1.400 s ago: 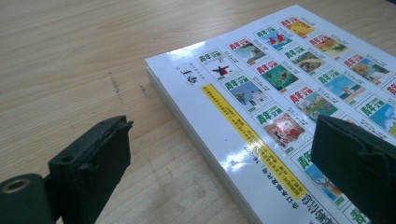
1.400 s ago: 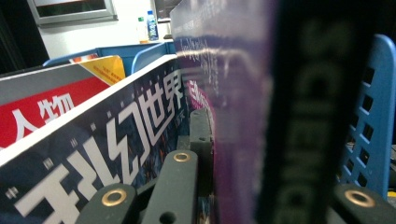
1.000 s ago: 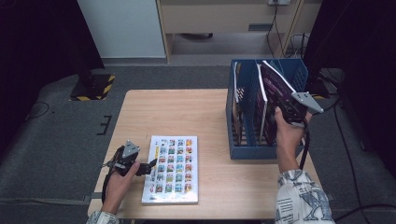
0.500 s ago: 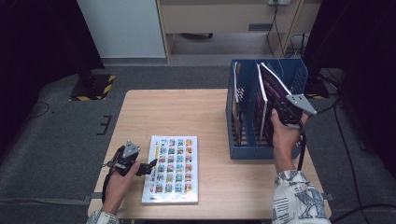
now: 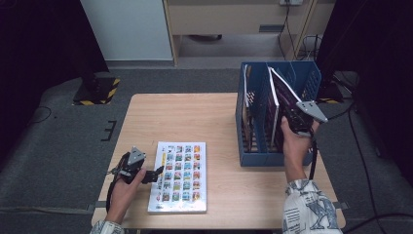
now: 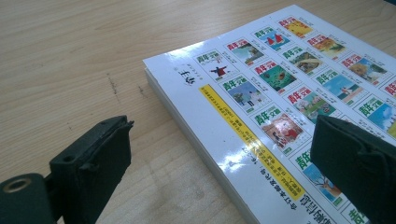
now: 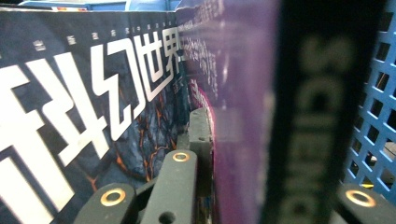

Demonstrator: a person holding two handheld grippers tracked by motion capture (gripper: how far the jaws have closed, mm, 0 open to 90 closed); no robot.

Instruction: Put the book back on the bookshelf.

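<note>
From the high view, the right gripper [image 5: 292, 119] clamps a purple magazine [image 5: 285, 97], tilted over the rightmost slot of the blue file rack [image 5: 253, 158], apparently to stand it among the magazines already filed there. Well left of the rack, the left gripper [image 5: 155, 174] waits at the edge of a white picture-grid book [image 5: 179, 178] lying flat on the worktop [image 5: 195, 117].

In the left gripper view, jaws stand wide, straddling the book's [image 6: 280, 107] corner (not pressing it).

In the right gripper view, jaws pinch the purple cover [image 7: 243, 116] inside the rack's mesh wall [image 7: 373, 107].

High view: above, looks down on table [image 5: 204, 117]. Left view: close on book [image 6: 280, 102], shared with high view.
</note>
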